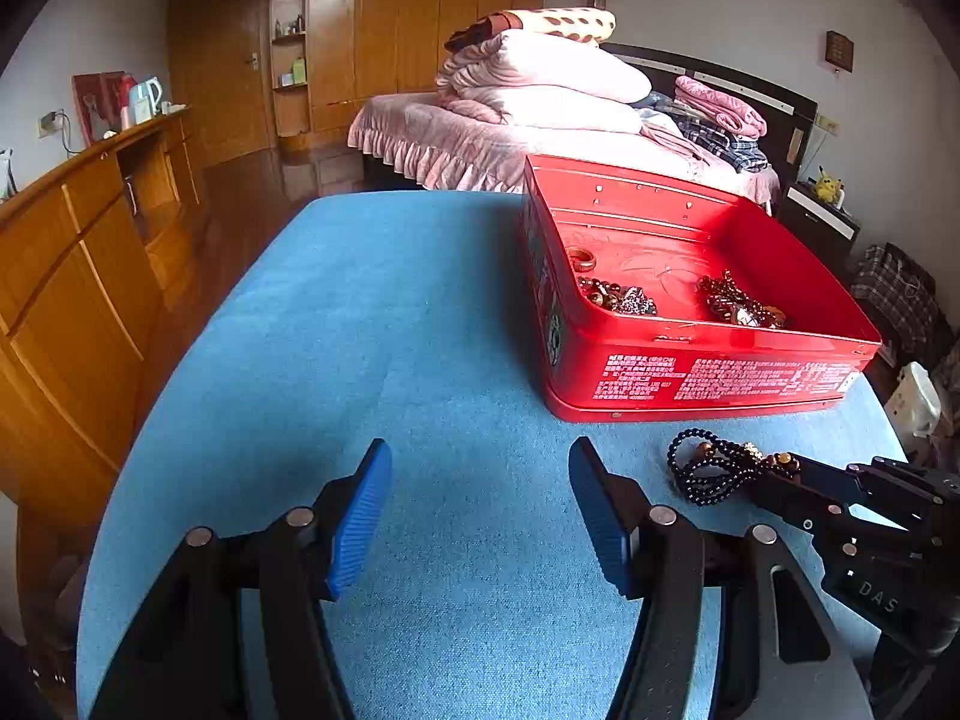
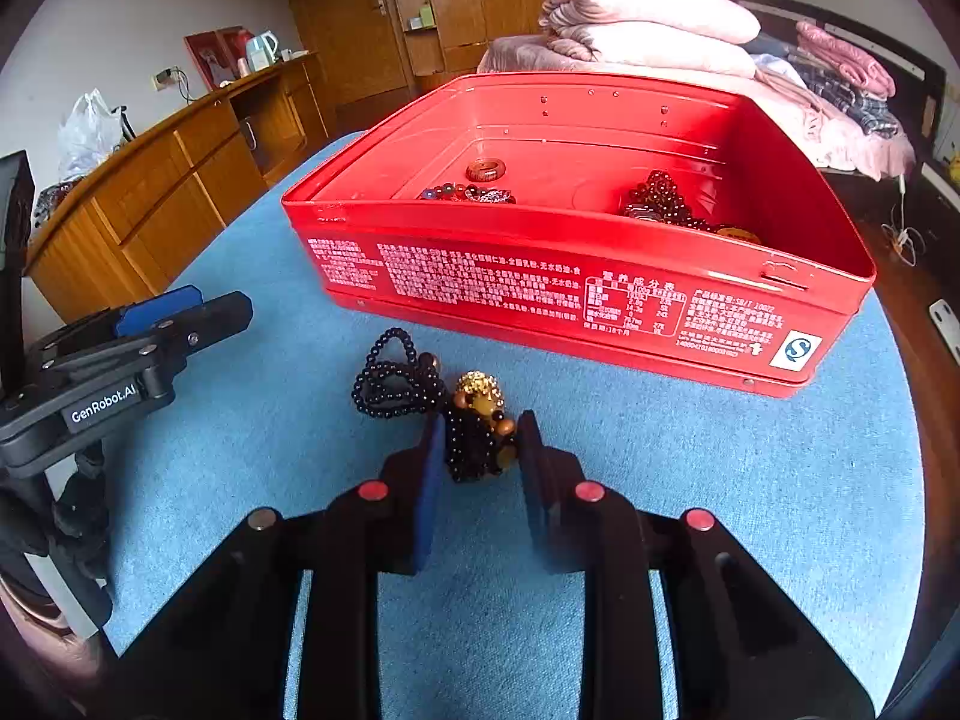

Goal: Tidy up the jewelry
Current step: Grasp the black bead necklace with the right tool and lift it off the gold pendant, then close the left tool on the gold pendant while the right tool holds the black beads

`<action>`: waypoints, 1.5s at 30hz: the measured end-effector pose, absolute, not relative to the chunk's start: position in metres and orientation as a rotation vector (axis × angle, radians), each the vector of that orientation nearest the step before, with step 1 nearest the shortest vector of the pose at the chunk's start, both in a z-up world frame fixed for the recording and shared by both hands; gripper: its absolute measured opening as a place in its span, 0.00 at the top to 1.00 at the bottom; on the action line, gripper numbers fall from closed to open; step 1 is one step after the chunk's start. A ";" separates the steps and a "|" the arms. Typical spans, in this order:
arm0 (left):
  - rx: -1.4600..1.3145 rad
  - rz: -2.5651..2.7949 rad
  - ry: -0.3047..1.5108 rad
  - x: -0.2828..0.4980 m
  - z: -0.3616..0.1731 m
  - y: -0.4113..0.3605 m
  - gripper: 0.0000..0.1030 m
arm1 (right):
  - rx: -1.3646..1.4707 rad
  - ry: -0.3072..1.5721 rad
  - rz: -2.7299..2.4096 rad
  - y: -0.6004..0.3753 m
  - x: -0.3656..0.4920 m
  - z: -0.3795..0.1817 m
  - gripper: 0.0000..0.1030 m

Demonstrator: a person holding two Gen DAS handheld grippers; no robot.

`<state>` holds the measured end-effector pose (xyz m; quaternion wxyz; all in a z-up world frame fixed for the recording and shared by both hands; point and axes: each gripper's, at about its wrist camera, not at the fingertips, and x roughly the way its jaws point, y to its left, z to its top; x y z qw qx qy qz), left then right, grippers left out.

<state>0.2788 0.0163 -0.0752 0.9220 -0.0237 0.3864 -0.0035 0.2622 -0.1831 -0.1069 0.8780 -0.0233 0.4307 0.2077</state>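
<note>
A black bead necklace (image 2: 390, 384) with amber and gold beads lies bunched on the blue cloth (image 2: 720, 480), just in front of an open red tin box (image 2: 480, 276). My right gripper (image 2: 481, 423) is shut on the near end of the bunch, its pads pressing the beads from both sides. In the left wrist view the same necklace (image 1: 708, 468) sits at the right, with the right gripper (image 1: 774, 477) on it. My left gripper (image 1: 480, 450) is open over bare cloth to the left, nothing between its fingers. Inside the box lie a brown ring (image 2: 485, 170) and two bead clusters (image 2: 660, 204).
The red tin box (image 1: 720, 372) stands at the far right of the cloth-covered table (image 1: 360, 330). A wooden sideboard (image 1: 72, 276) runs along the left. A bed (image 1: 480, 138) piled with pink quilts is behind the table. The left gripper (image 2: 180, 312) is at the left in the right wrist view.
</note>
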 end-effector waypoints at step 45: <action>-0.016 -0.095 0.834 0.258 -0.080 -0.018 0.39 | -0.132 0.907 0.394 -0.215 0.200 -0.109 0.87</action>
